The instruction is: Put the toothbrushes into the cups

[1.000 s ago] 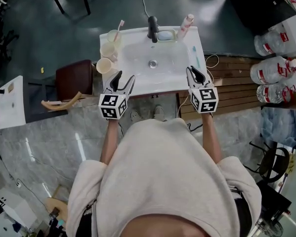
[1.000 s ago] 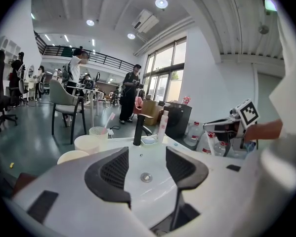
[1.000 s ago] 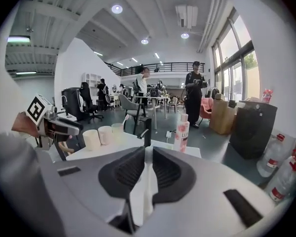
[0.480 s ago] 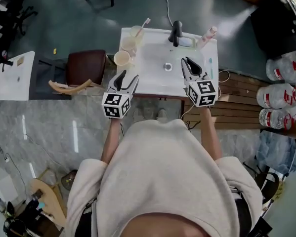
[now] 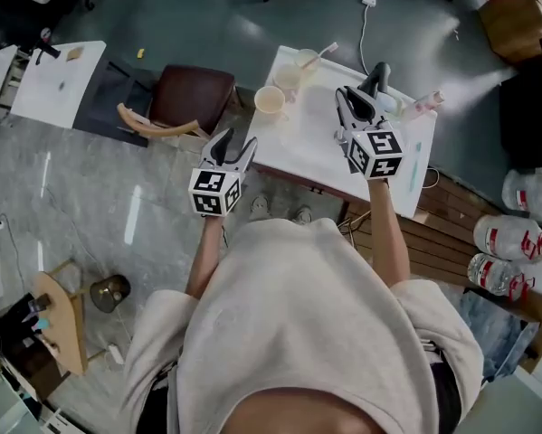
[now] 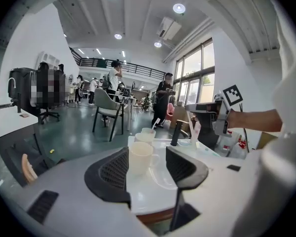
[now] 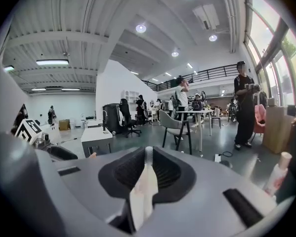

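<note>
- the right gripper [image 5: 352, 105] was clenched on a slim white-and-pink plastic toothbrush [image 7: 143, 191]. its handle sat pinched between the ribbed pads, up over the white ceramic sink counter [image 5: 320, 156].
- the left gripper [image 5: 234, 145] was released, jaws apart and nothing in them. the near cream ceramic cup [image 6: 139, 157] was only framed between them, well apart from the pads.
- three cups stood in a row along the counter's edge, at about ten o'clock from the right gripper. beyond the near cup came the middle cream cup [image 5: 287, 77], then the far pale cup [image 5: 309, 59], which already carried a pink-tipped toothbrush [image 5: 325, 51].
- the step in hand looked like carrying the held brush to an empty cup, and the near one was the easy target.
- to do it well, the brush should swing toward ten o'clock and tip close to upright. its lower end should be inside the rim before the jaws loosen.
- a knock on the rim could topple the cup, so the free left gripper might steady its side from six o'clock.
- a faint teal toothbrush [image 5: 417, 165] seemed to lie near the counter's four o'clock edge, though i couldn't be sure.
</note>
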Available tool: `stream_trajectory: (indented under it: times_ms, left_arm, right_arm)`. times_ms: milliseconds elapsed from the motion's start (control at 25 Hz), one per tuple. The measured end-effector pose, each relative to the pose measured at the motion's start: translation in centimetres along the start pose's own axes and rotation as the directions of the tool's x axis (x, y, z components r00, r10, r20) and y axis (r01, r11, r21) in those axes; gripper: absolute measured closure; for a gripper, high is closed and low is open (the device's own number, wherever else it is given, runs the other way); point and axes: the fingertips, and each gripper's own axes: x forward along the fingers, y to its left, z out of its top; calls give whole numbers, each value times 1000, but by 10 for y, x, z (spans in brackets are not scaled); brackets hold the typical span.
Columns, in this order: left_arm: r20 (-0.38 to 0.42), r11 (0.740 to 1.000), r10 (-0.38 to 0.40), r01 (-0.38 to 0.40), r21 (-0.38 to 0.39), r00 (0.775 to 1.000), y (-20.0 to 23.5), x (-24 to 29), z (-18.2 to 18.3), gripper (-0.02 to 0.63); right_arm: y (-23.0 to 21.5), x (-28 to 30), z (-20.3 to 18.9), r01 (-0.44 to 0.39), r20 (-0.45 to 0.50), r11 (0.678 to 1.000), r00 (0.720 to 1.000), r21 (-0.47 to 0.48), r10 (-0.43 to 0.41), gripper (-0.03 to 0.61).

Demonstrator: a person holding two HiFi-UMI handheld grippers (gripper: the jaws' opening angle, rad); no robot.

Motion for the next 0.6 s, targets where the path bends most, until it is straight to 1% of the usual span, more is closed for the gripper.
stream_trajectory:
  times_ms: [280,440,600]
  left_arm:
    - [10,995,94,-94,-41,996,35,-24,-5,379]
    - [10,990,127,-126,-57,992,48,-30,-7,379]
    - [8,986,151,-150,-68,988,56,-34,-8,379]
  right_arm:
    - [22,55,24,-87,30,996,996,-13,88,531]
    - [27,88,43,-119,60,993,991,-11,120,531]
    - [27,114,58,-144,91,989,986,15,142,531]
